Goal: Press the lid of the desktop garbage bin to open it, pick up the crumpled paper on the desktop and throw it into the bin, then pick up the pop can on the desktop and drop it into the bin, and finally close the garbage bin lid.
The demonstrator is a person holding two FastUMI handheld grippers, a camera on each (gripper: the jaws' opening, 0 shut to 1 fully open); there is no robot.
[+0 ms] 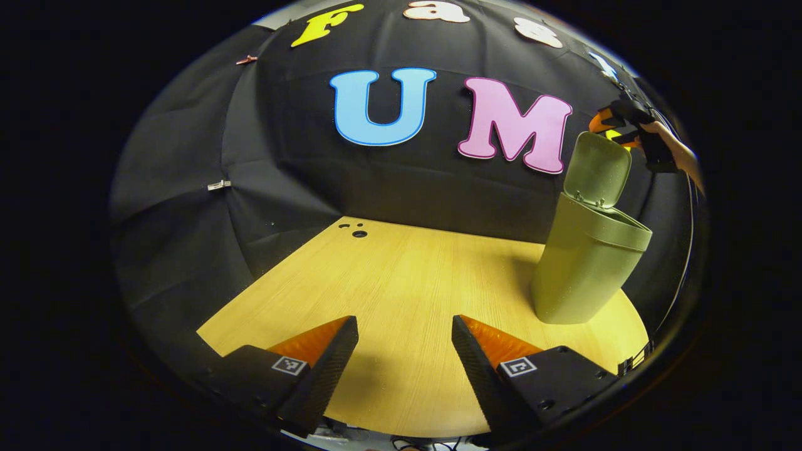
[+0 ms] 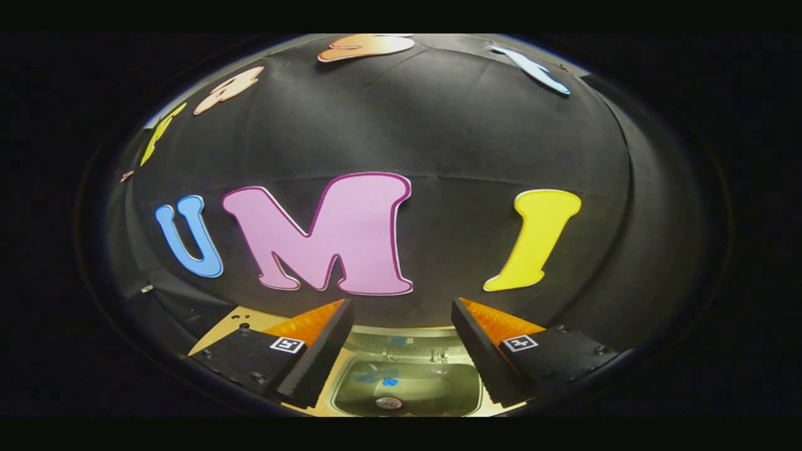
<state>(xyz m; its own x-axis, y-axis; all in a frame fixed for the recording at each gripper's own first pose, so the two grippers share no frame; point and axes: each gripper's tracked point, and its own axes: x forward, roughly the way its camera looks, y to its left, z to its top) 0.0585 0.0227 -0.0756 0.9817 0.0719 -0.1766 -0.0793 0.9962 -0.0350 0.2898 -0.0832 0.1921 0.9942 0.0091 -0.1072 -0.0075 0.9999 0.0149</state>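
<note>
My desk [image 1: 401, 282] holds the bin [image 1: 586, 263] at its right, lid [image 1: 596, 169] up. Inside the bin I see the pop can [image 2: 389, 403], so I judge only closing is left. Right gripper [image 2: 399, 351] hovers over the opening, jaws wide, empty. Left gripper [image 1: 404, 363] wide open, empty, low over the desk.
</note>
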